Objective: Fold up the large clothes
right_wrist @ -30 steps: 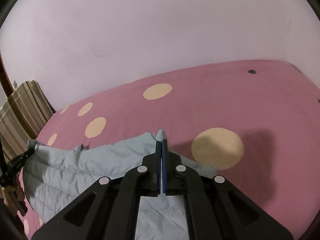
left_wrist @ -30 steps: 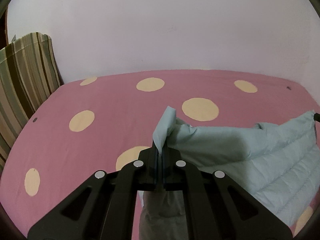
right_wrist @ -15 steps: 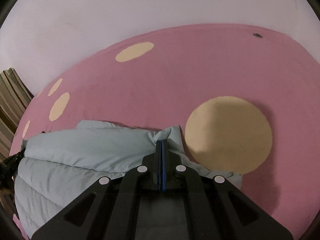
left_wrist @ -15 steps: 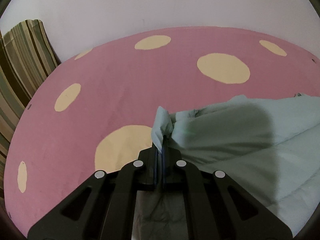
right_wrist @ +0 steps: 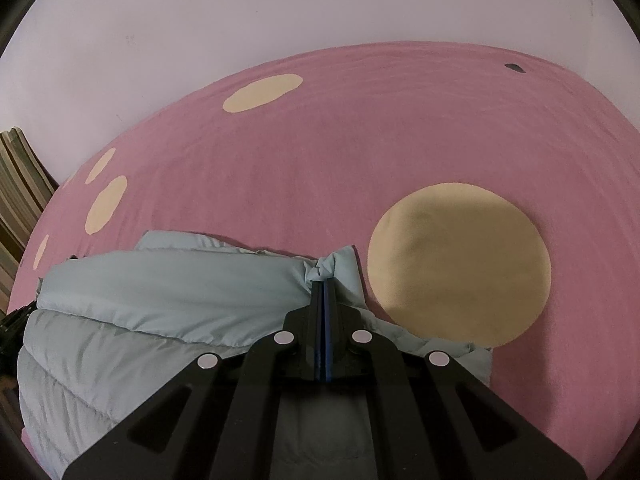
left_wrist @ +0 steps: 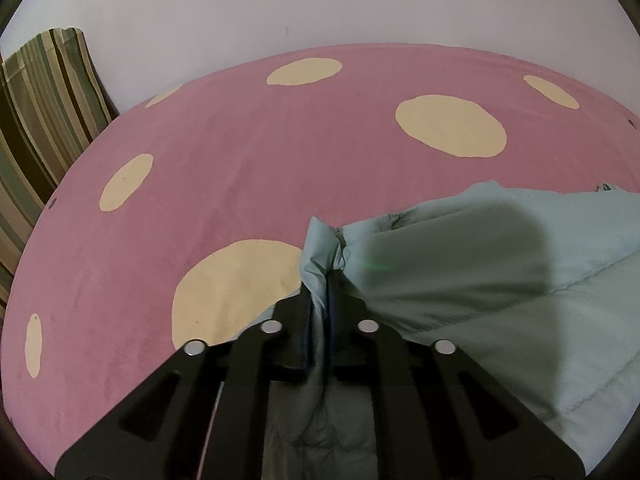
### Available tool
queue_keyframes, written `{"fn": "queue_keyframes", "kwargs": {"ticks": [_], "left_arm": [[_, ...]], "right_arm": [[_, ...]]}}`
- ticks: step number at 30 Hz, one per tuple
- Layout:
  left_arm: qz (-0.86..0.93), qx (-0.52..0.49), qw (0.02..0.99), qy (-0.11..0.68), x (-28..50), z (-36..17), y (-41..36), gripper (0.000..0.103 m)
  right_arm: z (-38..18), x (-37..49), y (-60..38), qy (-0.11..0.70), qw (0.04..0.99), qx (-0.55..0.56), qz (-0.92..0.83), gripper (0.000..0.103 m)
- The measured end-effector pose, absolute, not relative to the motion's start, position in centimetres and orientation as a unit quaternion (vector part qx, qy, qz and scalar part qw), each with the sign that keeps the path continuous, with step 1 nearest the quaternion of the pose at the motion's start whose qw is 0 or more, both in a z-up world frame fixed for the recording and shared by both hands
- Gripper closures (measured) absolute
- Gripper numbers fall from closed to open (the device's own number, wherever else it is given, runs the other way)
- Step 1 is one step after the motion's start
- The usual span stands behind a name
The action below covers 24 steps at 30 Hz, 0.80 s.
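Padded pale-blue jacket (left_wrist: 500, 280) lay on pink spotted bedsheet (left_wrist: 240, 160), near side of bed. L gripper (left_wrist: 320, 300) was clamped on a bunched corner of it, fabric pinched between fingers & sticking up past the tips. R gripper (right_wrist: 324, 292) was closed tight on the other corner, jacket (right_wrist: 160, 300) spreading left of it. Judgement: fold edge being laid down; best to keep both corners level, edge taut, lower together, let go only once fabric sits flat, else puffy fill springs back. Both grippers pointed fwd & slightly down, low over bed. Farther off: striped cushion (left_wrist: 44, 120) far left, white wall (left_wrist: 320, 0) behind.
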<state>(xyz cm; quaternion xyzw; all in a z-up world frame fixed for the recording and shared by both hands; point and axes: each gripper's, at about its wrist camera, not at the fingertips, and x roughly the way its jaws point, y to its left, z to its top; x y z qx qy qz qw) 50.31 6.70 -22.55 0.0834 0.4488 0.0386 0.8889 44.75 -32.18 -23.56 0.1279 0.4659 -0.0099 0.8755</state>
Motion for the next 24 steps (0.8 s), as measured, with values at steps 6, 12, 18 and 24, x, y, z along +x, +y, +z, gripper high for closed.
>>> {"fn": "queue_keyframes", "kwargs": {"ticks": [6, 12, 18, 24], "left_arm": [[0.053, 0.029, 0.893, 0.446, 49.4, -19.5, 8.4, 0.068], [0.005, -0.019, 0.91, 0.413, 45.3, -15.1, 5.3, 0.056], [-0.044, 0.023, 0.902, 0.43, 43.9, -18.0, -1.7, 0.056], [-0.014, 0.01, 0.892, 0.452, 46.2, -21.7, -2.0, 0.054]], "right_arm": [[-21.9, 44.6, -32.3, 0.467, 0.873, 0.14, -0.013, 0.099], [-16.7, 41.6, -28.7, 0.4, 0.904, 0.152, 0.004, 0.059], [-18.0, 41.3, -21.4, 0.418, 0.901, 0.103, 0.057, 0.059], [-22.2, 43.5, -19.8, 0.463, 0.882, 0.08, 0.043, 0.059]]}}
